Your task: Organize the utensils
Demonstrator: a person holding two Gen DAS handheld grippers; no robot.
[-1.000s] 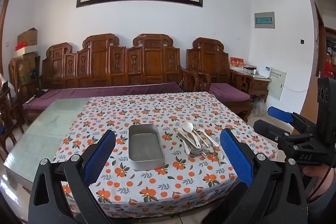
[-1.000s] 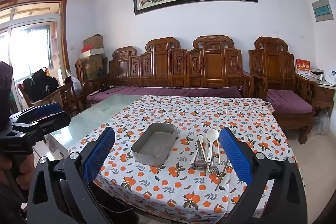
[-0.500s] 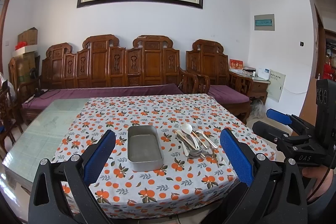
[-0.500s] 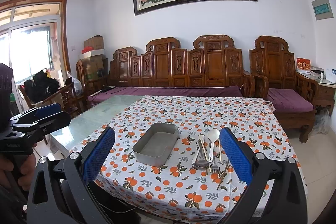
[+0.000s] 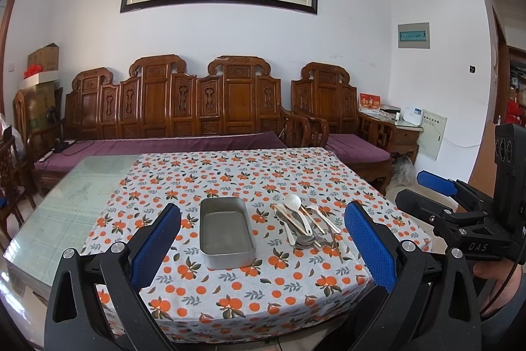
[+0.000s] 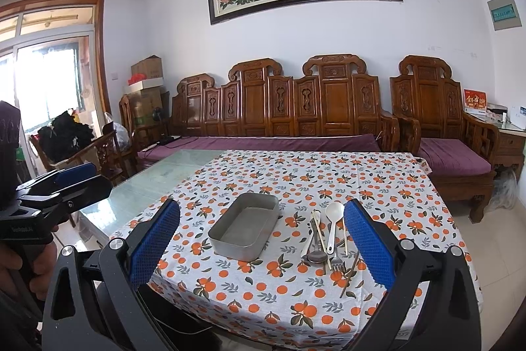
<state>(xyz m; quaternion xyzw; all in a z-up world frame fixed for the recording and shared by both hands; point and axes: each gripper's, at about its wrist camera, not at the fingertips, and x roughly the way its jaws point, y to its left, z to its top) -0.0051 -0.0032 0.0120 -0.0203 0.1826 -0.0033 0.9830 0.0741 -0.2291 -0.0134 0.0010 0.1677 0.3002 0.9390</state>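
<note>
Metal tray and piled utensils on an orange-print cloth

Both the left gripper point(image 5: 263, 239) and right gripper point(image 6: 261, 240) stand spread, textured blue pads empty. The rectangular matte steel tray point(image 5: 227, 231) lies at frame centre; the utensils point(image 5: 304, 224), spoons, fork, chopsticks, lie just right of it on the tablecloth point(image 5: 230, 295).

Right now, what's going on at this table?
A person holds a two-finger gripper in each hand, both open and short of the table, gripping nothing. The left gripper faces a metal tray on the orange-patterned tablecloth; the right gripper shows at the edge of that view. Nothing lies in the tray. A pile of utensils lies beside it: spoons, a fork, chopsticks. Sorting has not started.
</note>
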